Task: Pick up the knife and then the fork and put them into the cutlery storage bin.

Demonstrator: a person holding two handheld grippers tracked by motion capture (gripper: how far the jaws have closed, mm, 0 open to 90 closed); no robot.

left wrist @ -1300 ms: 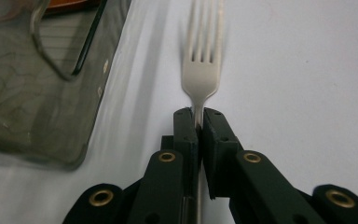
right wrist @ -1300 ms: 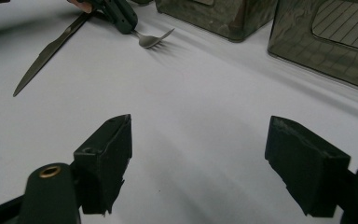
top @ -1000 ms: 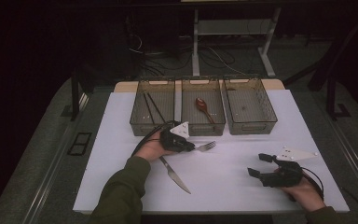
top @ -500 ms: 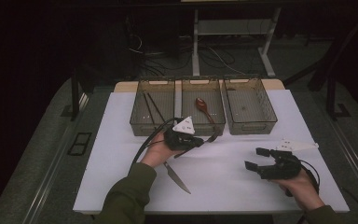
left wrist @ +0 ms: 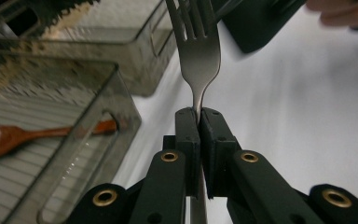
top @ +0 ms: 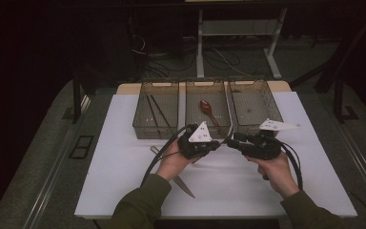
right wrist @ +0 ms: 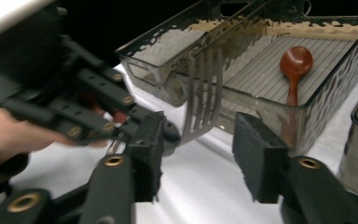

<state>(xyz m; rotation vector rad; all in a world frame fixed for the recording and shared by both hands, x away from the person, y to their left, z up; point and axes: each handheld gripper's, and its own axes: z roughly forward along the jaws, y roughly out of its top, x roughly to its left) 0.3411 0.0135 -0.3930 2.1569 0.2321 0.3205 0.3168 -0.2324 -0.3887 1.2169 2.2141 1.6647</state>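
Hands meet above the front of the white table (top: 124,191) in the high view: the left gripper (top: 214,144) and right gripper (top: 233,140) face each other just before the three trays (top: 157,130), with a knife (top: 183,183) lying beneath the left forearm. Seen from the left gripper view, the jaws are pressed together on the neck of a fork (left wrist: 196,51), tines pointing away, the middle tray's wooden spoon (left wrist: 9,138) off to one side. From the right gripper view, the right gripper (right wrist: 196,156) has just been closing, yet its pads stand apart around the fork's tines (right wrist: 204,93) without touching. A clean handover probably means closing squarely on the tines before the left lets go.
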